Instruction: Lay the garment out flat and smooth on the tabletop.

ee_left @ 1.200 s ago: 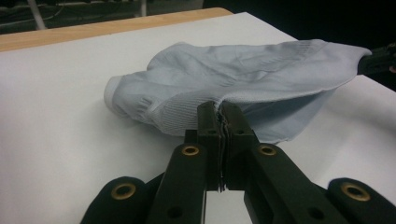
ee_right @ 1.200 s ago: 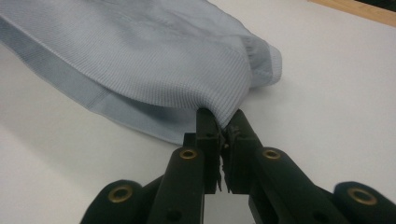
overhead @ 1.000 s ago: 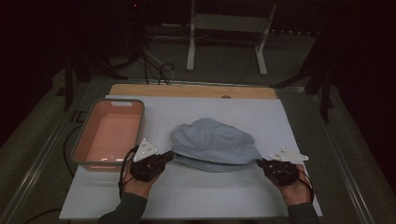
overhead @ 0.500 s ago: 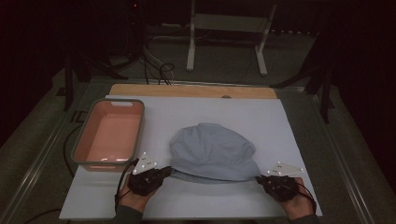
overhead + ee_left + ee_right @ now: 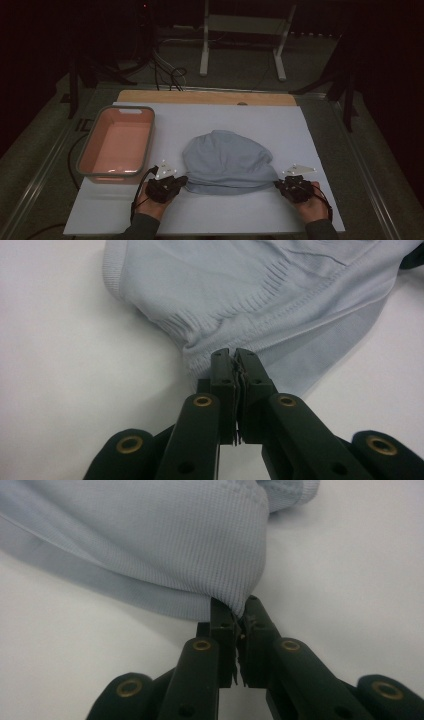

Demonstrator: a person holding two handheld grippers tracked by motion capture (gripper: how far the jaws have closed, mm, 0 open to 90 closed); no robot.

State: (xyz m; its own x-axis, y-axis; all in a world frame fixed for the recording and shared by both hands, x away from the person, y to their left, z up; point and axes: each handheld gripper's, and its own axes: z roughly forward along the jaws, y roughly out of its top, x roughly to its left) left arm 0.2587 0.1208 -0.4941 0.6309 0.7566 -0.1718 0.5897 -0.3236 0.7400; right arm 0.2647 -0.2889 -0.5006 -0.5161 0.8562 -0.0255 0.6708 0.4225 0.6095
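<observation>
A pale blue knitted garment [image 5: 227, 160] lies bunched in a dome shape on the white table cover [image 5: 210, 120]. My left gripper [image 5: 181, 181] is shut on the garment's near left corner, where its jaws pinch the ribbed hem [image 5: 220, 347]. At the other side my right gripper [image 5: 277, 184] is shut on the near right corner, and blue fabric [image 5: 150, 545] bulges out just above the closed jaws. The near edge of the garment is stretched between the two grippers, low over the table.
A salmon-pink plastic basin [image 5: 119, 142] stands on the table's left side, just beyond my left hand. A wooden strip [image 5: 205, 97] runs along the far edge. Beyond the table are a white metal stand [image 5: 242, 42] and cables on the floor.
Both hands have drawn toward the near edge of the table and sunk lower, pulling the garment's near edge with them. The garment now lies flatter and more spread out.
</observation>
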